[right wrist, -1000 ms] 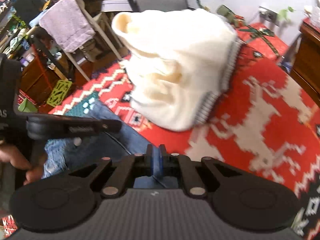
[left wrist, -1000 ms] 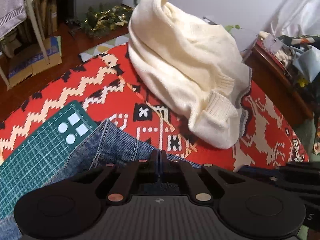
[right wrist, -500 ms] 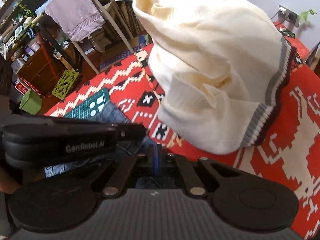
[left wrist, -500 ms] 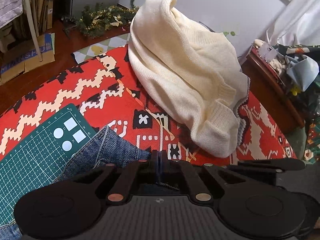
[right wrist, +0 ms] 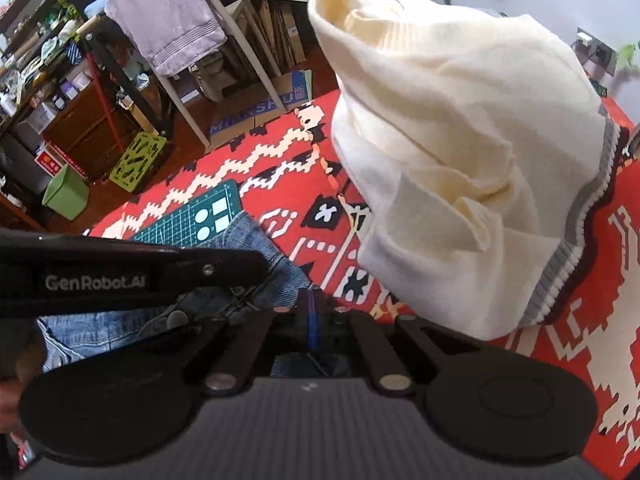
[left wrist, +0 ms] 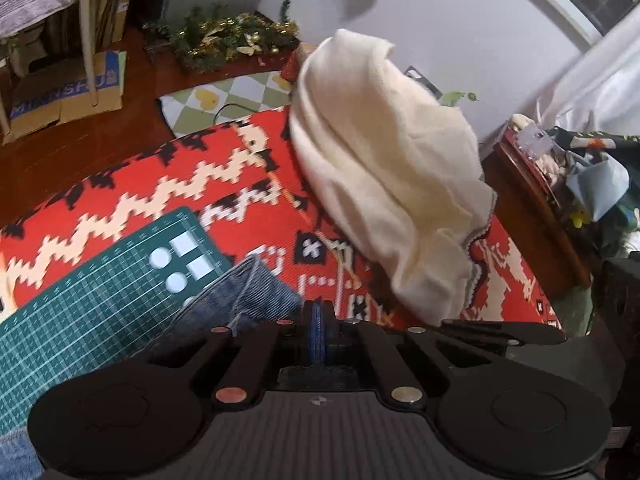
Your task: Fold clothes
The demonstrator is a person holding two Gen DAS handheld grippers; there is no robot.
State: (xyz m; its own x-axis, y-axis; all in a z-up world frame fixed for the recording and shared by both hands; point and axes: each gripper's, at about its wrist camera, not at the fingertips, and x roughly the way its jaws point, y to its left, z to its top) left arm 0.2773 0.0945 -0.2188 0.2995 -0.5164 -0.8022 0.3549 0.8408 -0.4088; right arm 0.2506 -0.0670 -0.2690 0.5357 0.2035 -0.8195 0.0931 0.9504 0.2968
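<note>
Blue denim jeans (left wrist: pixel 248 292) lie over a green cutting mat (left wrist: pixel 100 280) on the red patterned cloth (left wrist: pixel 160 184). My left gripper (left wrist: pixel 318 314) is shut, and its tips pinch the jeans' near edge. In the right wrist view my right gripper (right wrist: pixel 314 306) is likewise shut on the jeans (right wrist: pixel 256 240), close beside the left gripper's black body (right wrist: pixel 120 276). A cream knit sweater (left wrist: pixel 392 184) with a grey striped hem (right wrist: pixel 576 248) sits heaped just beyond both grippers. Where the fabric meets the pads is partly hidden by the fingers.
A wooden side table (left wrist: pixel 536 208) with clutter stands to the right. A chair draped with a towel (right wrist: pixel 164 28), cardboard boxes (left wrist: pixel 64 96), green crates (right wrist: pixel 136 160) and shelves fill the floor to the left. A tinsel garland (left wrist: pixel 224 40) lies by the wall.
Both grippers have pulled back and up, staying shut on the denim. The jeans' edge has slid toward me, uncovering more of the mat, and the two grippers have come closer together.
</note>
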